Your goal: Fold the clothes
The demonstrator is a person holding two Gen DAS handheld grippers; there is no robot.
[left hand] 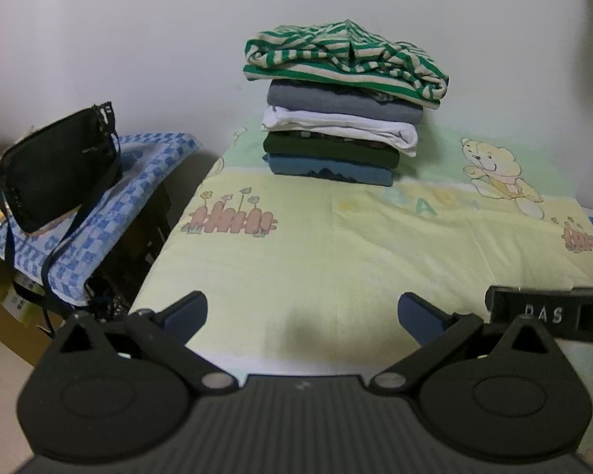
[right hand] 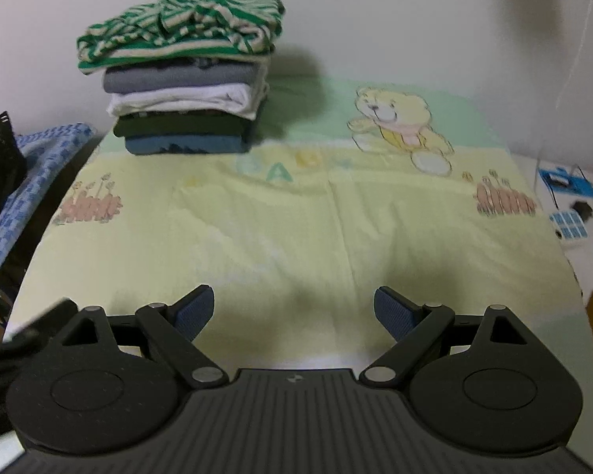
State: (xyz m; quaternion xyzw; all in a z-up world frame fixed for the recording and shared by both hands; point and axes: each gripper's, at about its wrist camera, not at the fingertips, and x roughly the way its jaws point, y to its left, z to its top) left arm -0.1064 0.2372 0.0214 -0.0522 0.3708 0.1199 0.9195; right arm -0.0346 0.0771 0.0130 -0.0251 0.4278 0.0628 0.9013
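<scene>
A stack of folded clothes (left hand: 336, 134) (right hand: 186, 118) stands at the far edge of the bed by the wall. On top lies a green and cream striped garment (left hand: 344, 59) (right hand: 182, 27), loosely bunched; under it are grey, white, dark green and blue pieces. My left gripper (left hand: 302, 316) is open over the near part of the yellow bear-print sheet (left hand: 336, 245), with nothing between its fingers. My right gripper (right hand: 294, 310) is open too, low over the same sheet (right hand: 296, 217), holding nothing. Part of the right tool (left hand: 549, 314) shows at the left wrist view's right edge.
A black bag (left hand: 55, 162) rests on a blue checked cloth (left hand: 99, 229) (right hand: 23, 181) left of the bed, with boxes beneath. Right of the bed lie small blue and white packets and a cable (right hand: 569, 205). A white wall (right hand: 375, 19) backs the bed.
</scene>
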